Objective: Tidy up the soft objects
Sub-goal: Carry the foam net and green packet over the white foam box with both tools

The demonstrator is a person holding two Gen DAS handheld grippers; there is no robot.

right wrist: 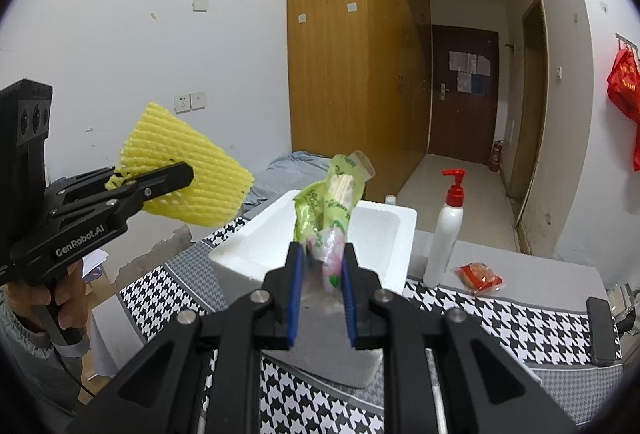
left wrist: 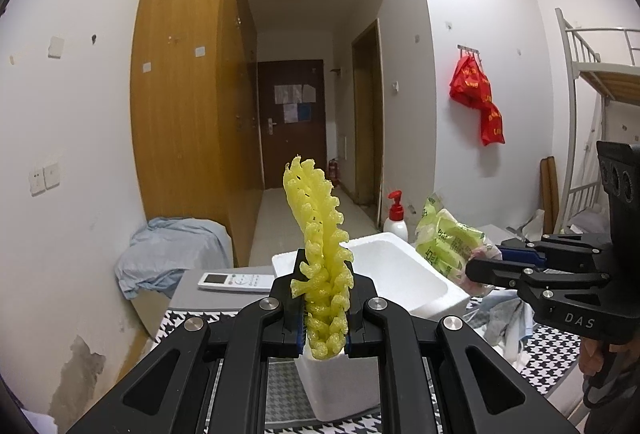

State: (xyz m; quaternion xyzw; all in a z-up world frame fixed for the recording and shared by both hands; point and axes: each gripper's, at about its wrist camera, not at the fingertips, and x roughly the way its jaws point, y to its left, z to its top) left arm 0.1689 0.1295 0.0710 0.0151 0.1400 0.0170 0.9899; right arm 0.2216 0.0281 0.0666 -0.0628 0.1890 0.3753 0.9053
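Note:
My left gripper (left wrist: pixel 325 298) is shut on a yellow foam net sleeve (left wrist: pixel 318 234), which stands edge-on between the pads and rises above them. From the right wrist view the same sleeve (right wrist: pixel 184 165) shows as a flat ribbed sheet in that left gripper (right wrist: pixel 188 173), up in the air at the left. My right gripper (right wrist: pixel 320 278) is shut on a green-and-pink plastic bag (right wrist: pixel 332 209), held above the white foam box (right wrist: pixel 376 234). In the left wrist view the bag (left wrist: pixel 448 246) and right gripper (left wrist: pixel 472 270) hang over the box (left wrist: pixel 400 274) at its right.
A houndstooth cloth (right wrist: pixel 500 318) covers the table. On it are a white pump bottle with a red top (right wrist: pixel 444 234), a small red packet (right wrist: pixel 478 276) and a white remote control (left wrist: pixel 236 281). Crumpled cloth (left wrist: pixel 504 318) lies near the box. A person's hand (right wrist: pixel 68 294) grips the left handle.

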